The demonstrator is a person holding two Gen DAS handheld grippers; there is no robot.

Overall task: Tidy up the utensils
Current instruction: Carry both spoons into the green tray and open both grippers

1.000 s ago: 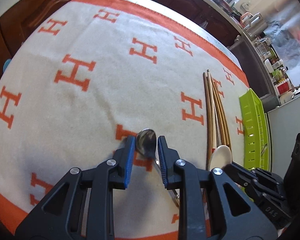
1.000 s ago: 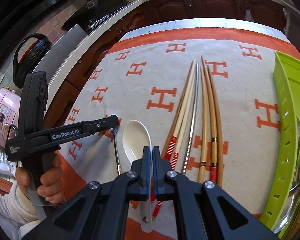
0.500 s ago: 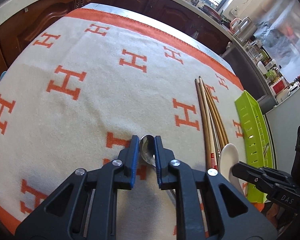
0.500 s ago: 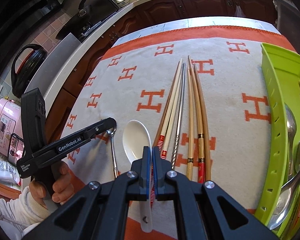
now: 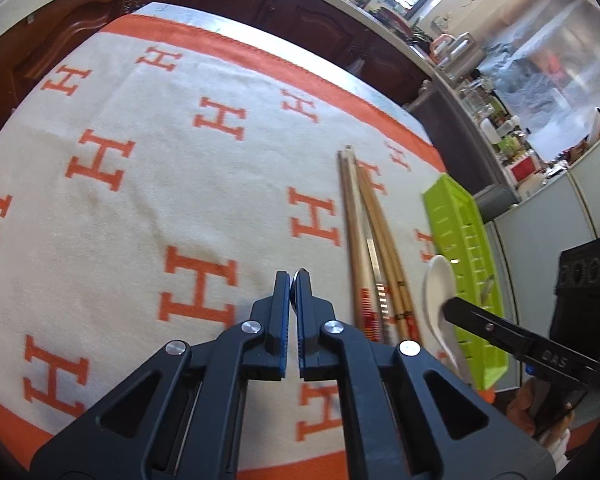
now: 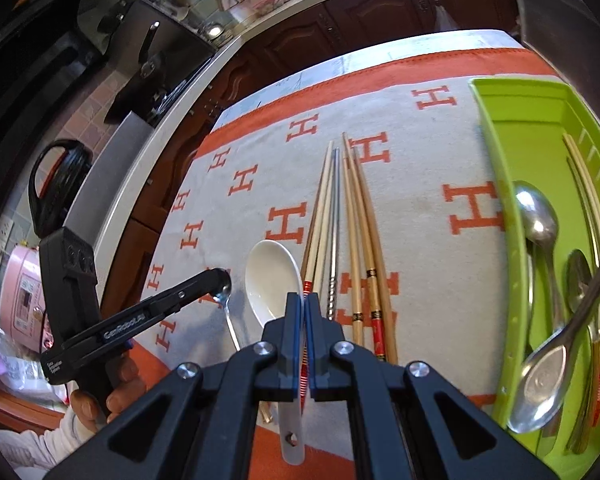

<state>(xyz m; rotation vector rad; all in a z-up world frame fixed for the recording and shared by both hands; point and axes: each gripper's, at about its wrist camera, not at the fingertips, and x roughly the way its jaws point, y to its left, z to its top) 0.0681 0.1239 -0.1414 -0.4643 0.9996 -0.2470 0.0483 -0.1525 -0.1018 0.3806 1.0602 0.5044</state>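
Left gripper (image 5: 294, 280) fingers clamp a metal spoon's (image 6: 225, 294) bowl; right gripper (image 6: 304, 304) fingers clamp a white ceramic spoon's (image 6: 271, 276) handle. Both spoons sit near, left of the chopsticks (image 6: 348, 240) on the H-patterned cloth (image 5: 148, 184); the green tray (image 6: 500, 184) lies far right.

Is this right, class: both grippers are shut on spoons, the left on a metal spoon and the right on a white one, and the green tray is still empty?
Not quite. The green tray is not empty: the right wrist view shows metal spoons and chopsticks already lying in it. The rest holds: the left gripper is shut on the metal spoon, and the right gripper on the white spoon.
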